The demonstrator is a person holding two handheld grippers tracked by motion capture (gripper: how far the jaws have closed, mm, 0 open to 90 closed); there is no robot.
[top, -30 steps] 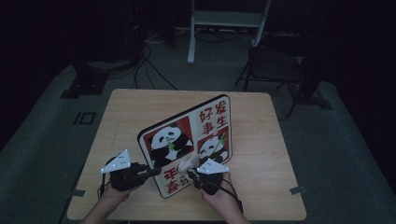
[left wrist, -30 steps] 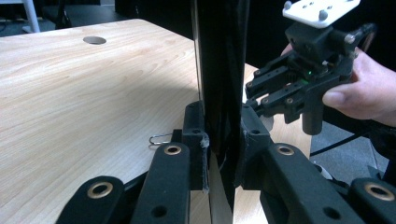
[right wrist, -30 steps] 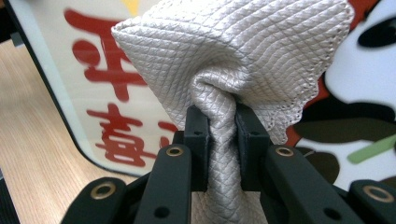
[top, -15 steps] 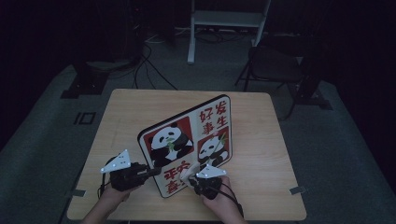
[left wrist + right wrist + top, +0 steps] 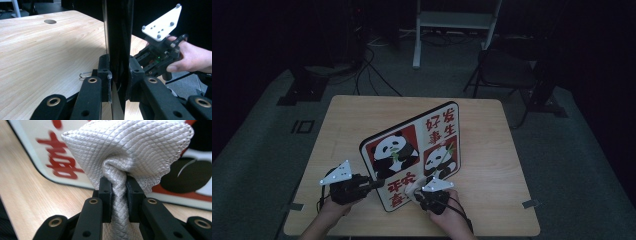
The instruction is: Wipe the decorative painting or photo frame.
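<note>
Board [image 5: 412, 150] clamped edge-on by left tongs [image 5: 117, 80], propped tilted on counter [image 5: 492, 165] so printed face is exposed. Cloth [image 5: 125, 152] bunched, pinched in right tongs [image 5: 119, 192], pressed to face, likely for wiping.

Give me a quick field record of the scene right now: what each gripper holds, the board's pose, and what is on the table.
left gripper: shut on the panda board's edge
right gripper: shut on a bunched grey cloth
panda board: propped up at a tilt, printed face toward the person
cloth position: against the board's lower printed face
table: light wood, round hole in the top
small item: paper clip on the table by the left gripper
</note>
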